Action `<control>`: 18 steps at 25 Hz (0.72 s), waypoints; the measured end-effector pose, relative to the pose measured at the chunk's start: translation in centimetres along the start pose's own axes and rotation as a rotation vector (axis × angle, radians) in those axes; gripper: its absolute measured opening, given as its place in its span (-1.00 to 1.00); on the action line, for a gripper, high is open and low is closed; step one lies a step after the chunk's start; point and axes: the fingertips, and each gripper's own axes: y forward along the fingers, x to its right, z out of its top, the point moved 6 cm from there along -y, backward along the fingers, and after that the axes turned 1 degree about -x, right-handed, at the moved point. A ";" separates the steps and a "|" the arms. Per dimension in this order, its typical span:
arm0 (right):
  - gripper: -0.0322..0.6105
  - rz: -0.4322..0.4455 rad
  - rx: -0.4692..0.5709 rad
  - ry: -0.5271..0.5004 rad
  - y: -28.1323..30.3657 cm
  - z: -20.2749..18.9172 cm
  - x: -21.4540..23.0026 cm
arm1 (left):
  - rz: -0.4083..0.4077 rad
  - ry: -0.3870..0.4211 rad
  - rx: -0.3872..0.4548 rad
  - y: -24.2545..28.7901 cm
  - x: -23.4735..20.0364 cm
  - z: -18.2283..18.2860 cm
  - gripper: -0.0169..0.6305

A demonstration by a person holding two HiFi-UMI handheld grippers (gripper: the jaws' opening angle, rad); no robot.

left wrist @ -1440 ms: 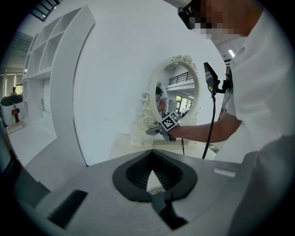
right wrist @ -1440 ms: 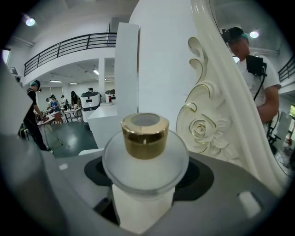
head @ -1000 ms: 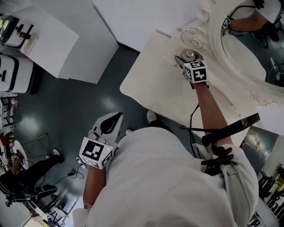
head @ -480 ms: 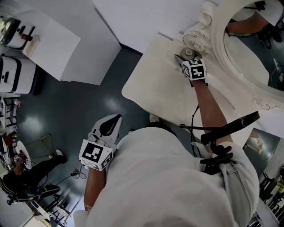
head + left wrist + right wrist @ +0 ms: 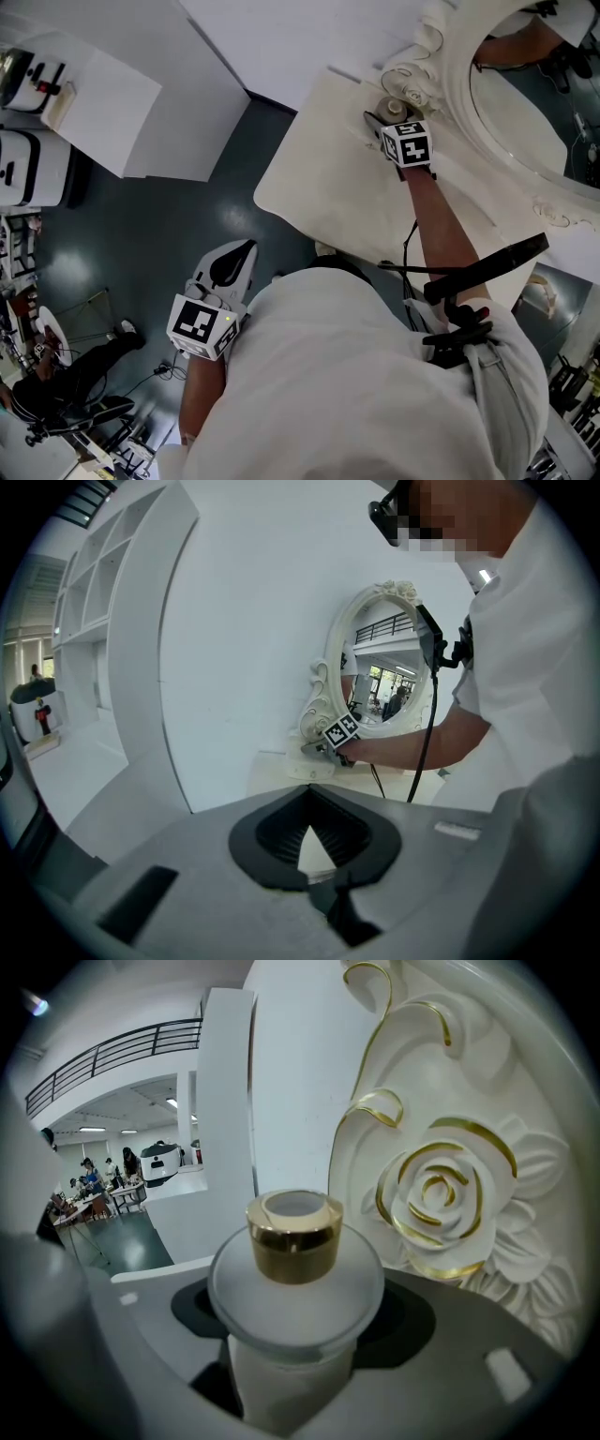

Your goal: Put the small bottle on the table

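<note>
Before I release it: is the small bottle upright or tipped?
Upright: small bottle, gold cap on top, gripped by right claw.

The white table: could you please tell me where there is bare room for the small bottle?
The table's broad left part, from its rounded near edge up to the right gripper, is bare. It is crowded by the carved mirror frame, where that gripper holds the small bottle.

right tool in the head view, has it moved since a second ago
Yes, slightly: the right tool, holding the frosted gold-capped small bottle, has edged up the picture toward the carved white mirror frame.
</note>
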 end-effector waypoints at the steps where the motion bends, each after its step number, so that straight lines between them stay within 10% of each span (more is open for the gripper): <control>1: 0.16 0.001 -0.001 0.002 0.0 -0.1 0.0 | -0.002 0.001 0.000 0.1 0.0 0.0 -0.94; 18: 0.36 -0.065 0.003 0.060 -1.0 -1.0 -0.1 | -0.034 0.013 0.011 -0.7 -0.5 -1.0 -0.94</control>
